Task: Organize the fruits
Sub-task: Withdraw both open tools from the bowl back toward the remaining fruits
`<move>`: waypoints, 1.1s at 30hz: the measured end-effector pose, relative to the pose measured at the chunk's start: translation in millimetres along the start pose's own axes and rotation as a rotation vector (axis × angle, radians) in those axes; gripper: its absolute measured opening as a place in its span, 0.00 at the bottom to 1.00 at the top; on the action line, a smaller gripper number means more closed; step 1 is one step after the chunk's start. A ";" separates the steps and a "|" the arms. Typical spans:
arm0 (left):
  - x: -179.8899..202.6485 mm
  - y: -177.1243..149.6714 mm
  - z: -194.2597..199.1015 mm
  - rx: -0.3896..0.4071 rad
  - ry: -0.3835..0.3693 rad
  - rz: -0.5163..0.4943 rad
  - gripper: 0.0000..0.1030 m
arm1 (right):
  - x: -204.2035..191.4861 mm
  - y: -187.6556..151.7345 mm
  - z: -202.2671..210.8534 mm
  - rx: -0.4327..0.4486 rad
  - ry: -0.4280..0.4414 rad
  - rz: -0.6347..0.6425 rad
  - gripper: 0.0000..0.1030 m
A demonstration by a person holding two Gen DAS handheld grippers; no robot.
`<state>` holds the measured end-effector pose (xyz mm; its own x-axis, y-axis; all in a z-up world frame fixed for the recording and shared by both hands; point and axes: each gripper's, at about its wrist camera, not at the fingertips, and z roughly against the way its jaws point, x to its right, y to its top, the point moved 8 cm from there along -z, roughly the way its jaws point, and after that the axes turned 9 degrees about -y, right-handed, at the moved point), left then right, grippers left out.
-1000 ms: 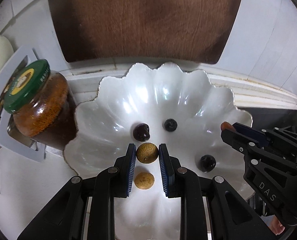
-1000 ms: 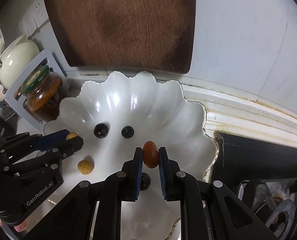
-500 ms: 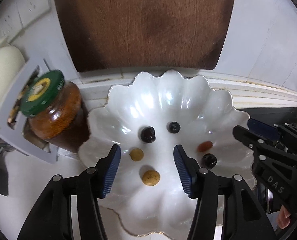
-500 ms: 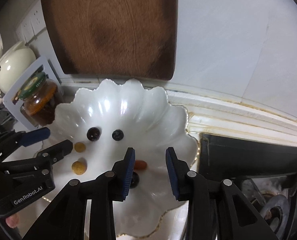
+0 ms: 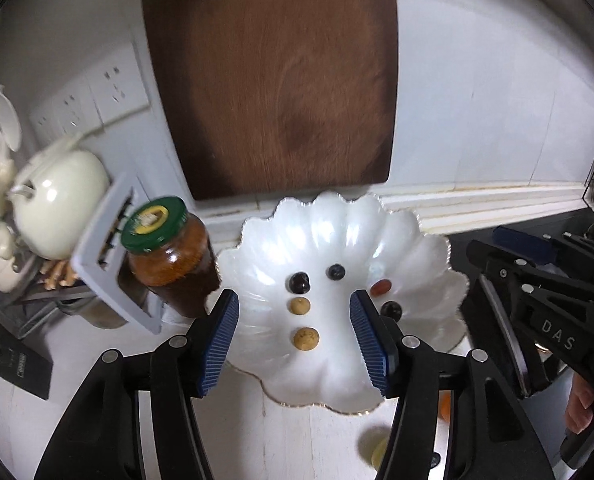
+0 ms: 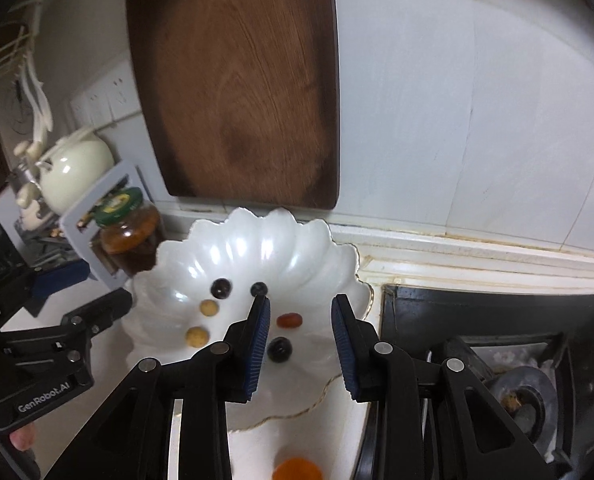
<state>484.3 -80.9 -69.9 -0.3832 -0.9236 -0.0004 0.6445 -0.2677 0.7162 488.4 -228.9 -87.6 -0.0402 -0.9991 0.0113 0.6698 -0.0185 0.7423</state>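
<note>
Both claws, left claw (image 5: 295,336) and right claw (image 6: 300,340), gape released over the shell plate (image 5: 337,224); a jar (image 5: 169,256) stands just left of the left claw.

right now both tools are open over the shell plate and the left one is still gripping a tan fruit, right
Not quite. The left tool is open and grips nothing: both tan fruits lie loose on the shell plate, as the left wrist view shows. The rest holds: the right tool is open over the plate too.
</note>
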 end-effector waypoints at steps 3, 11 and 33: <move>2.9 -1.4 21.0 0.033 -0.011 0.006 0.56 | -1.9 -1.9 17.4 0.027 0.017 -0.010 0.32; 18.0 -12.2 63.0 0.097 -0.019 -0.025 0.59 | -5.5 -14.1 58.8 0.088 0.042 0.006 0.32; 36.8 -61.5 123.6 0.173 0.030 -0.016 0.59 | -12.7 -61.4 117.8 0.149 0.090 0.058 0.32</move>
<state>348.8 -64.5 -27.7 -0.3704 -0.9283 -0.0318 0.5140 -0.2334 0.8255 360.5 -210.7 -54.4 0.0660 -0.9978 0.0022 0.5517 0.0383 0.8331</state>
